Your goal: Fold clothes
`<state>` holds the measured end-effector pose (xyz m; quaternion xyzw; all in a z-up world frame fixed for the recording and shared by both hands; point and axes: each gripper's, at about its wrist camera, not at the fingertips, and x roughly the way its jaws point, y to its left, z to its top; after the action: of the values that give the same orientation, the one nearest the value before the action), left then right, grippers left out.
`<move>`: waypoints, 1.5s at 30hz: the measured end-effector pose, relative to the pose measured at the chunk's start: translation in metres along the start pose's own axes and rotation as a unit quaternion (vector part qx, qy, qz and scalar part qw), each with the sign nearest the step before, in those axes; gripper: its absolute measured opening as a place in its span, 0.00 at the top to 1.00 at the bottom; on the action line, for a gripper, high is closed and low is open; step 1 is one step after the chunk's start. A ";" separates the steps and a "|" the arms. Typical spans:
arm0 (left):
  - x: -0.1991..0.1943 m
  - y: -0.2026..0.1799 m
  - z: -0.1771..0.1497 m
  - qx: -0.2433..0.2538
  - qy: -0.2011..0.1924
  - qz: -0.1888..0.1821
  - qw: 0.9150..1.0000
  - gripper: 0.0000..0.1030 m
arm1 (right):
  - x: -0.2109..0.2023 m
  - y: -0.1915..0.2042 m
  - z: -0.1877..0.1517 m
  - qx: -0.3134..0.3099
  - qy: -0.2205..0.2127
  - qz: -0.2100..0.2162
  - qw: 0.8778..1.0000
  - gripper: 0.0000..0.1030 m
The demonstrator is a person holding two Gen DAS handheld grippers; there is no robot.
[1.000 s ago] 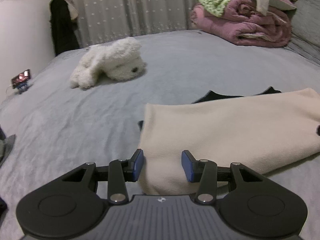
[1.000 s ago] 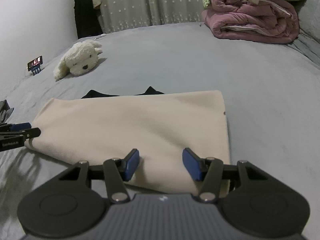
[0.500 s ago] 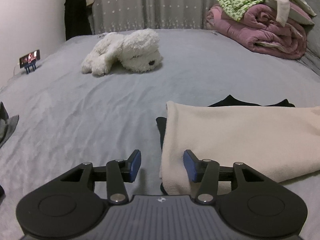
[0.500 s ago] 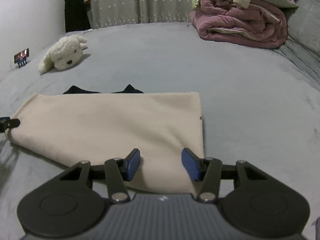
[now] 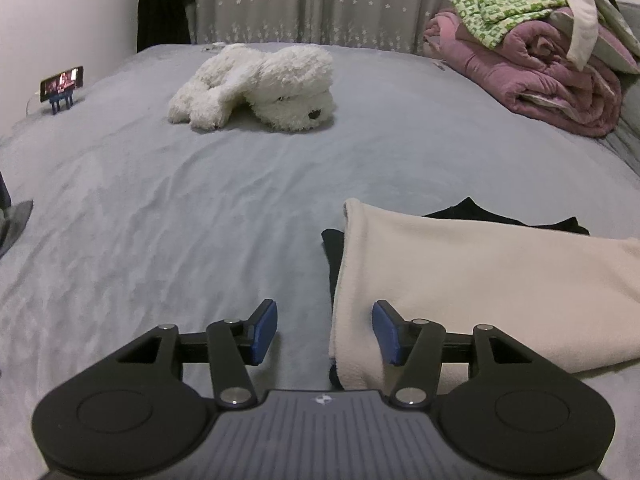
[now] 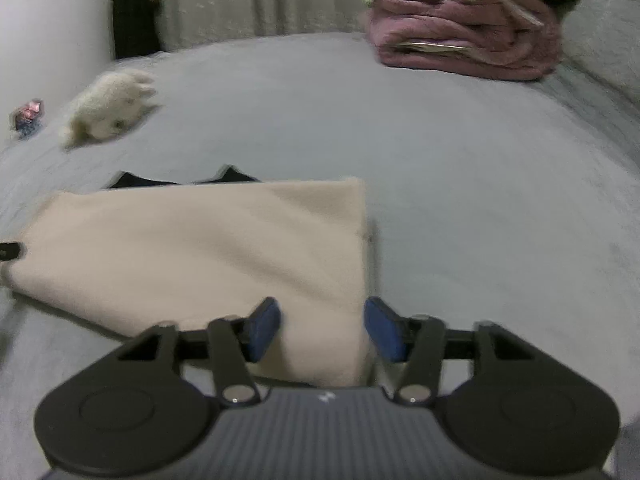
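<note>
A folded cream garment (image 5: 480,280) lies flat on the grey bed (image 5: 180,220), with a black garment (image 5: 332,252) peeking out from under its left and far edges. My left gripper (image 5: 325,334) hovers at the cream garment's near left corner. Its jaws are opening, and the cloth edge lies loose by the right pad (image 5: 386,338). My right gripper (image 6: 323,332) is over the near right corner of the cream garment (image 6: 200,248); its jaws are opening too, with cloth lying between them unpressed. The black garment (image 6: 132,180) shows behind. The left gripper's tip (image 6: 8,250) pokes in at the far left.
A white plush dog (image 5: 260,84) lies further up the bed. A phone on a small stand (image 5: 62,82) sits at the far left. A rolled pink quilt with clothes piled on it (image 5: 540,76) fills the back right corner. A dark cloth (image 5: 12,220) lies at the left edge.
Both pairs of jaws have spread wider. The left gripper slid left, so the cream garment's edge now sits by its right pad. The right gripper shifted toward the garment's right corner.
</note>
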<state>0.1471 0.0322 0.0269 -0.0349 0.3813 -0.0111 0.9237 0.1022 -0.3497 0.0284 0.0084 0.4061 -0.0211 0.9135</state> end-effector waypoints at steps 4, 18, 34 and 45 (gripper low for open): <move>-0.002 0.001 0.001 0.001 0.001 0.000 1.000 0.47 | 0.003 -0.009 0.000 0.025 0.009 0.007 1.000 0.30; -0.002 0.019 0.008 -0.034 0.014 -0.006 0.999 0.47 | 0.003 -0.008 0.001 0.016 0.013 -0.003 1.000 0.28; -0.013 0.031 0.016 -0.054 -0.019 0.010 0.998 0.48 | 0.000 -0.010 0.002 0.016 0.014 -0.012 1.000 0.26; -0.029 0.002 0.008 -0.011 -0.075 -0.027 0.997 0.48 | -0.024 -0.007 0.009 0.028 -0.051 -0.002 0.998 0.56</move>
<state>0.1316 0.0360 0.0529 -0.0559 0.3100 -0.0293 0.9486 0.0929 -0.3559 0.0520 0.0321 0.3585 -0.0350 0.9323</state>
